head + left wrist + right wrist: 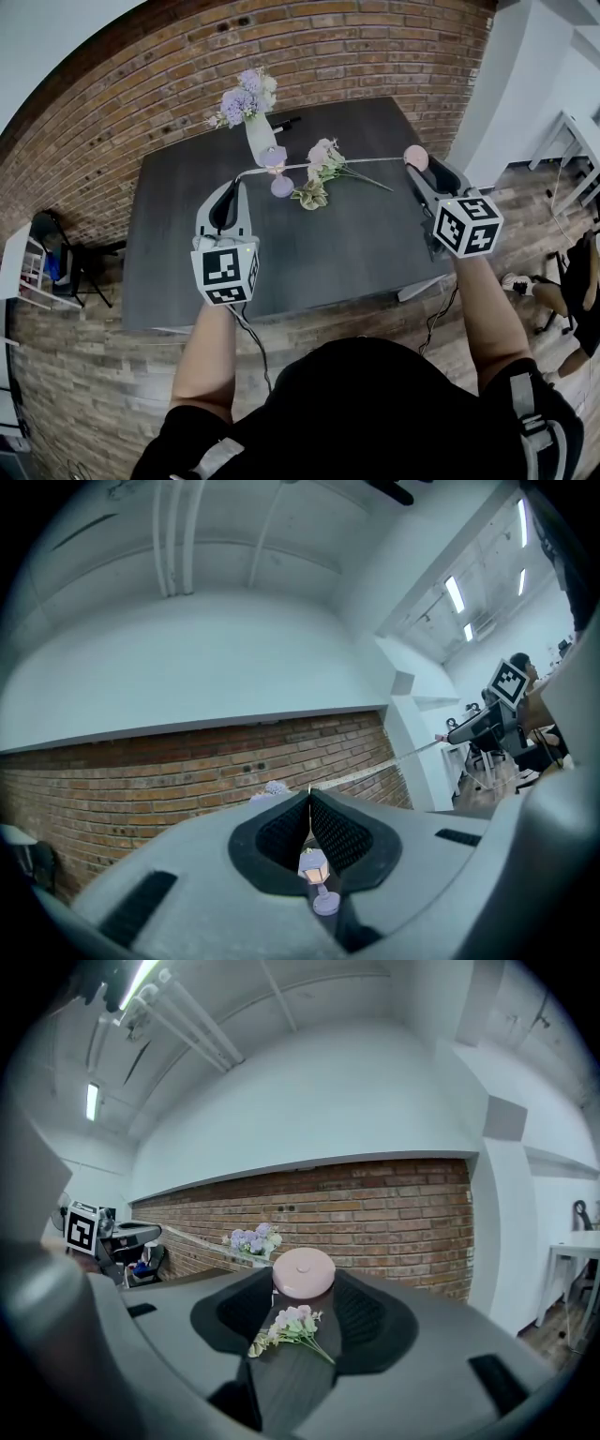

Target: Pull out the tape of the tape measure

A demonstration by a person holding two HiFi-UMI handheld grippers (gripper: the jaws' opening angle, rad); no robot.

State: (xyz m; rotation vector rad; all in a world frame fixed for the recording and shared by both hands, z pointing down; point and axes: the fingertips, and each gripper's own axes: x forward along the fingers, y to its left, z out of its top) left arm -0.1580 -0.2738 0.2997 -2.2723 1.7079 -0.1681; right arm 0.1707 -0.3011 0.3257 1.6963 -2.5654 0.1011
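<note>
**Mia:** Where is the tape measure (415, 157)?

**Ben:** It is the round pink thing by the right edge of the tabletop (187, 244). The right tongs (413, 169) hold it. One jaw presses on each side of it.

**Mia:** So those tongs are clamped on it?

**Ben:** Yes. In the right gripper view it sits snug between the two dark pads (361, 1312).

**Mia:** And the tape (375, 160)?

**Ben:** It is pulled out. It is a thin pale strip that runs straight from the tape measure to the left tongs (238, 178).

**Mia:** What do the left tongs do?

**Ben:** Their jaws are pressed together on the end of the tape. In the left gripper view the strip comes out at the tips and goes off to the right, to the other tongs.

**Mia:** Are the two tongs close to each other?

**Ben:** No, they are well apart. The left ones are over the middle of the tabletop and the right ones are by its edge.

**Mia:** What else is on the tabletop?

**Ben:** A white vase (260, 138) with purple flowers (246, 97) stands at the back. A little purple lamp (275, 159) lies just beside the vase, near the tape. A bunch (317, 178) of pale pink flowers lies flat in the middle, and the tape passes across it.

**Mia:** And behind all that?

**Ben:** A red brick wall (375, 47).
</note>
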